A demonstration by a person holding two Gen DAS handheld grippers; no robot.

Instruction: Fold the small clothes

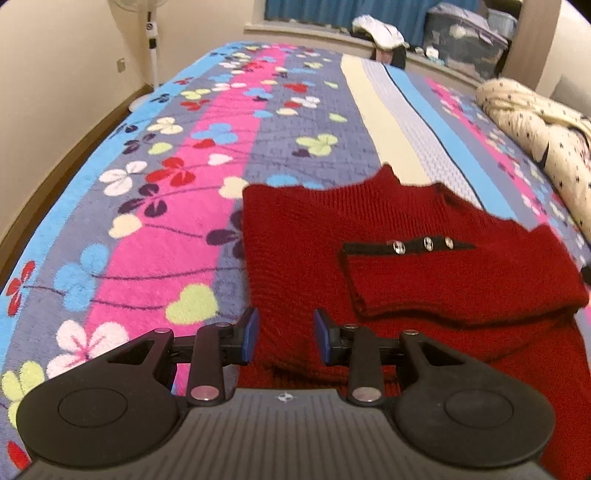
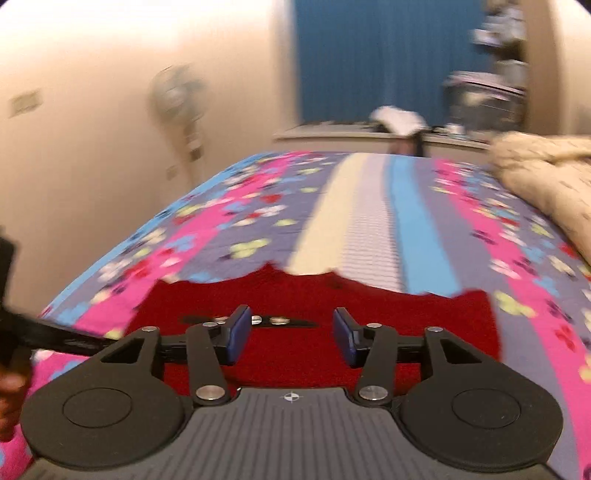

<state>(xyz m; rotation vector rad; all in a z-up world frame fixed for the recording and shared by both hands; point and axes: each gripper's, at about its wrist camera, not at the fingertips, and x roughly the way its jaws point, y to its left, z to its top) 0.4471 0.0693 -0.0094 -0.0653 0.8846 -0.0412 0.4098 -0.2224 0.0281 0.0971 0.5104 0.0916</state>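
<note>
A small red knit sweater [image 1: 388, 251] lies on the flowered bedspread [image 1: 166, 166], one sleeve folded across its body, its black cuff with three shiny buttons [image 1: 424, 243] on top. My left gripper [image 1: 284, 336] is open and empty over the sweater's near left part. In the blurred right wrist view the sweater [image 2: 295, 295] lies just ahead, and my right gripper [image 2: 291, 336] is open and empty above it. The left gripper's black body [image 2: 44, 332] shows at the left edge.
A cream star-patterned quilt [image 1: 535, 129] is bunched at the bed's right side. A standing fan [image 1: 151, 44] is by the left wall. A window ledge with clutter [image 1: 380, 33] and a blue curtain [image 2: 369, 55] lie beyond the bed.
</note>
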